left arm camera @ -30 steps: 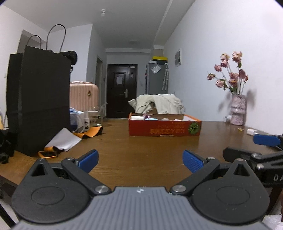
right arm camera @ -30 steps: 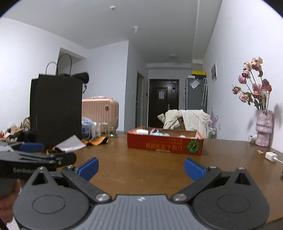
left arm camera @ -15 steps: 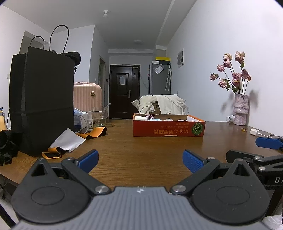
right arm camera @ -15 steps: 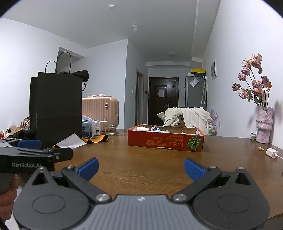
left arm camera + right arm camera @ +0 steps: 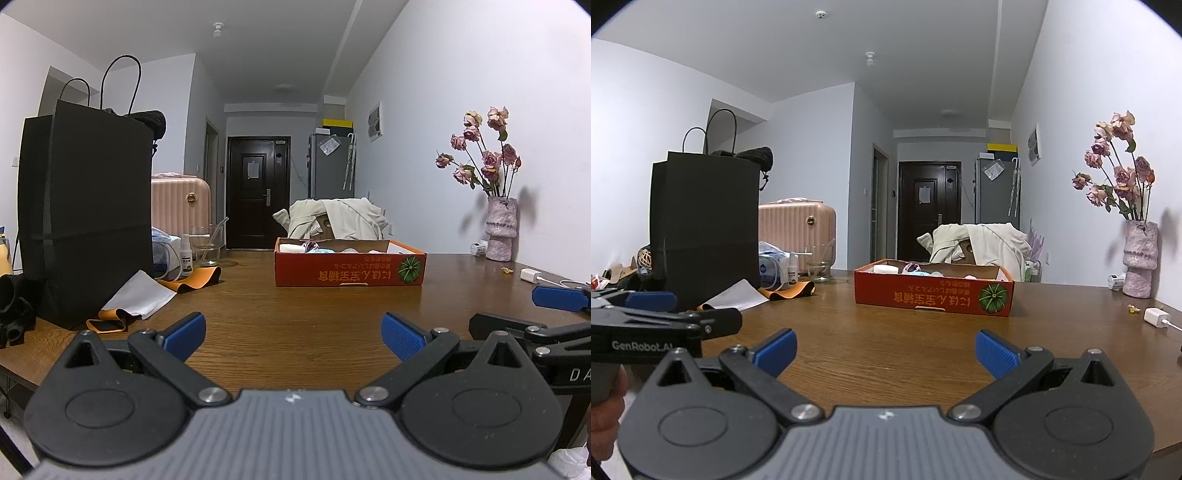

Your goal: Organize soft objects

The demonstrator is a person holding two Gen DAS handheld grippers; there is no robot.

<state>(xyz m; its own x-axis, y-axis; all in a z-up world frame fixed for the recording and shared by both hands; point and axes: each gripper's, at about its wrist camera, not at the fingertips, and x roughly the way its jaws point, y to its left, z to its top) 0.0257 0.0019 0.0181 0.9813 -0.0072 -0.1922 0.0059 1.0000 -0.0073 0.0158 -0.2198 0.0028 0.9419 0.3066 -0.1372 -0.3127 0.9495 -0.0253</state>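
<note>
A red cardboard box (image 5: pixel 350 271) (image 5: pixel 932 297) stands on the far middle of the wooden table (image 5: pixel 295 314) and holds several small soft items (image 5: pixel 916 268), only partly seen over its rim. An orange band (image 5: pixel 192 282) (image 5: pixel 786 290) and a white cloth (image 5: pixel 138 301) (image 5: pixel 733 297) lie at the left by a black paper bag (image 5: pixel 86 218) (image 5: pixel 703 225). My left gripper (image 5: pixel 293 334) is open and empty near the table's front edge. My right gripper (image 5: pixel 886 349) is open and empty beside it, to its right.
A vase of dried roses (image 5: pixel 500 227) (image 5: pixel 1139 258) stands at the far right by the wall. A white charger (image 5: pixel 530 275) (image 5: pixel 1156 316) lies near it. A spray bottle (image 5: pixel 186 260), a glass (image 5: pixel 207 245) and a plastic bag sit behind the black bag. A pink suitcase (image 5: pixel 798 229) stands beyond.
Both grippers have risen a little and shifted slightly; the box and table appear a bit lower and nearer. Both stay open and empty.
</note>
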